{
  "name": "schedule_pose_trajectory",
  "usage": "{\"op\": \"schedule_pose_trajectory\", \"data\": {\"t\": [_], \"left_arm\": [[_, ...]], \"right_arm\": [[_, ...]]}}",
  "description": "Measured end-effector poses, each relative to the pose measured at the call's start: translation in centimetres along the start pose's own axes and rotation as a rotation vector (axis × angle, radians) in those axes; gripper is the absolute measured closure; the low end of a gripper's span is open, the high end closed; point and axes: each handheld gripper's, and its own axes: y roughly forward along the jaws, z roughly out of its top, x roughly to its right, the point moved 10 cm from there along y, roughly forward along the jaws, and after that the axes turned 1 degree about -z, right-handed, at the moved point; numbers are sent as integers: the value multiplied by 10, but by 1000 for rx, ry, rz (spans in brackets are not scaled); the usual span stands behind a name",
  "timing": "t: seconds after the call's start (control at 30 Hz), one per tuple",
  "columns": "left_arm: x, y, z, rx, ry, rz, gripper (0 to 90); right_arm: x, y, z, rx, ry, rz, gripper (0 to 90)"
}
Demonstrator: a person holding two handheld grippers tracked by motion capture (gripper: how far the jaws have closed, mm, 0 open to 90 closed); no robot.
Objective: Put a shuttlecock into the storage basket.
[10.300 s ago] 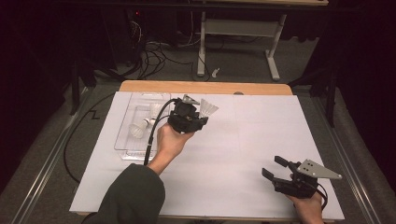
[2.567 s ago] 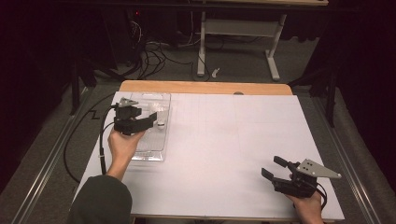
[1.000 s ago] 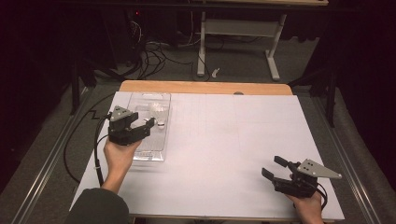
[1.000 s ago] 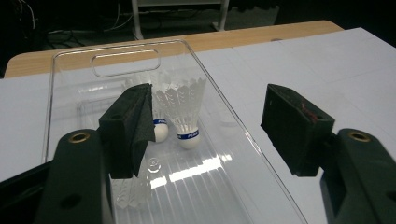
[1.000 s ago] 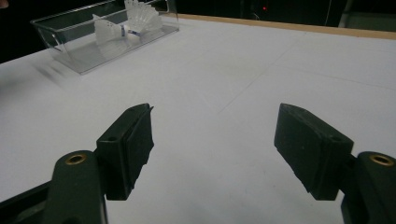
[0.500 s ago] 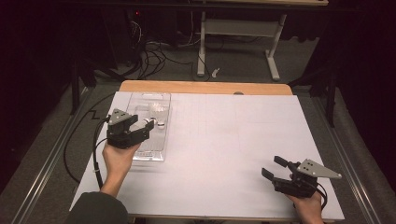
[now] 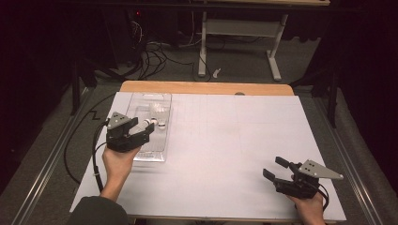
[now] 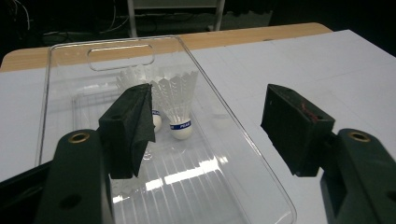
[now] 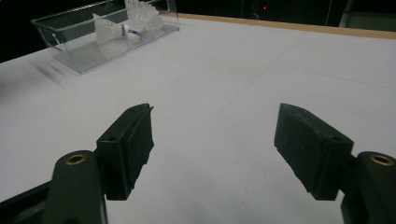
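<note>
Since a moment ago, our left gripper (image 7: 146, 130) has pulled back a little toward us and now hangs over the near end of the clear plastic box (image 7: 151, 157). Long before that it was farther right and higher up the table. We see its two black jaws spread wide apart in the left gripper view, with nothing between them. Our left hand (image 7: 117, 161) holds it from below.

Two white shuttlecocks lie inside the box, at its far end. One shuttlecock (image 8: 176, 103) stands with its round cork tip down and its feathers up, and it has a blue band. The other shuttlecock (image 8: 154, 120) sits just beside it, partly hidden behind the left jaw.

Our right gripper (image 7: 274, 168) has not moved. It rests low at the near right corner of the white table (image 7: 225, 140), well apart from the box. Its jaws are spread wide too, holding nothing
</note>
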Motion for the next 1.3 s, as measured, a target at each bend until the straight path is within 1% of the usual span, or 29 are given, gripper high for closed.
{"op": "schedule_pose_trajectory", "data": {"t": [0.3,0.83,1.3], "left_arm": [[-2,-7,-3,9,-6,2,347],[3,-15,-6,24,1,-6,344],[2,-21,-11,33,-9,-14,344]], "right_arm": [[0,0,0,0,-1,0,283],[0,-1,1,5,0,-4,283],[0,-1,0,4,-1,-4,283]]}}
